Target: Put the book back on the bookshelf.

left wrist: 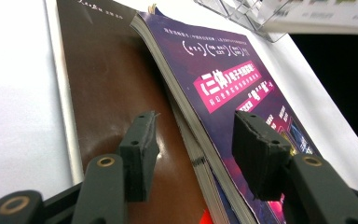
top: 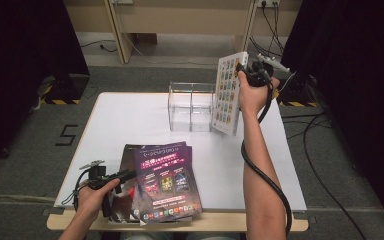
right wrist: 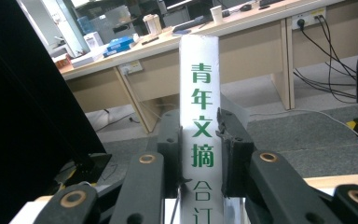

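- Right gripper (top: 246, 71): raised at about 1 o'clock over the table (top: 130, 120), forearm stretched up from the near edge, wrist bent inward; jaws clamped on the spine of the white book (top: 228, 95).
- White book: held upright and clear of the table top, cover facing 9 o'clock, just beside the clear acrylic holder (top: 191, 106) on its 3 o'clock side; green lettering down the spine (right wrist: 200, 126), pads pressed to both sides.
- Left gripper (top: 127, 175): low at 7 o'clock, hand curled round the handle, pointing toward 3 o'clock; jaws apart, straddling the edge of the purple magazine (left wrist: 233, 93), pads not seen pressing it.
- Purple magazine: lying flat at 6 o'clock, atop the brown book (left wrist: 107, 93).
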Tool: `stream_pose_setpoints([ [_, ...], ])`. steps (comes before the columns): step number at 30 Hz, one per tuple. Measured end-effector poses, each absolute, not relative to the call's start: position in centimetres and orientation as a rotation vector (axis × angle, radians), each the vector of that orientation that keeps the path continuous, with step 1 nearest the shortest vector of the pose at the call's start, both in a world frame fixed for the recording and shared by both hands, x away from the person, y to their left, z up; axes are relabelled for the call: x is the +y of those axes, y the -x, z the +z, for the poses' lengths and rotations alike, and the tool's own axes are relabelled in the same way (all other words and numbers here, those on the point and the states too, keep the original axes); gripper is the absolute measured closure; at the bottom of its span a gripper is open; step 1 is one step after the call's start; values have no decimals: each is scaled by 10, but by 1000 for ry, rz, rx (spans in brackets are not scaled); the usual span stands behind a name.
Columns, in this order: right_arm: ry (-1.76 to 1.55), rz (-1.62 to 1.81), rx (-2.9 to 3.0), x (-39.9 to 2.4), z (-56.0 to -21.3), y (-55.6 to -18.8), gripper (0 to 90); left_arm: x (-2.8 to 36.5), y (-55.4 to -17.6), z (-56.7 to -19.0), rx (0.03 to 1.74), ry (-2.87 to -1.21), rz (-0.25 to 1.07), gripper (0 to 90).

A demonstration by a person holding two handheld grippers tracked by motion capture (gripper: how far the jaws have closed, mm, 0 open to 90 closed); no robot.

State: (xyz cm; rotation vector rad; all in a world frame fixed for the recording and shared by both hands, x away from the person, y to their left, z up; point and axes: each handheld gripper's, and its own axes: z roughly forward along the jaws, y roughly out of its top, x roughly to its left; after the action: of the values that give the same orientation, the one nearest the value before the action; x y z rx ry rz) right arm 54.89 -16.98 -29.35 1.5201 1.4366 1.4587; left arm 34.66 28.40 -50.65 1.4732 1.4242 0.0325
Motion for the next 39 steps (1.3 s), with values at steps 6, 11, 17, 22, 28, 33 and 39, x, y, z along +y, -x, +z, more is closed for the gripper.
stream_pose_setpoints([
  [6, -1469, 1417, 1450, -167, -294, -535, 737, 284, -347, -507, 1426, -1480, 29, 497],
  [11, -1451, 1352, 1486, -169, -301, -516, 734, 285, -347, -507, 1428, -1475, 35, 496],
  [17, -1493, 1311, 1555, -177, -310, -494, 729, 285, -347, -505, 1425, -1470, 40, 496],
  [22, -1528, 1298, 1579, -181, -309, -478, 723, 285, -346, -504, 1424, -1464, 41, 496],
  [28, -1572, 1300, 1610, -188, -308, -474, 703, 285, -346, -503, 1422, -1460, 39, 496],
  [33, -1596, 1281, 1636, -189, -302, -482, 664, 286, -346, -503, 1423, -1460, 39, 496],
  [39, -1606, 1219, 1660, -185, -293, -495, 656, 287, -345, -503, 1420, -1463, 40, 495],
])
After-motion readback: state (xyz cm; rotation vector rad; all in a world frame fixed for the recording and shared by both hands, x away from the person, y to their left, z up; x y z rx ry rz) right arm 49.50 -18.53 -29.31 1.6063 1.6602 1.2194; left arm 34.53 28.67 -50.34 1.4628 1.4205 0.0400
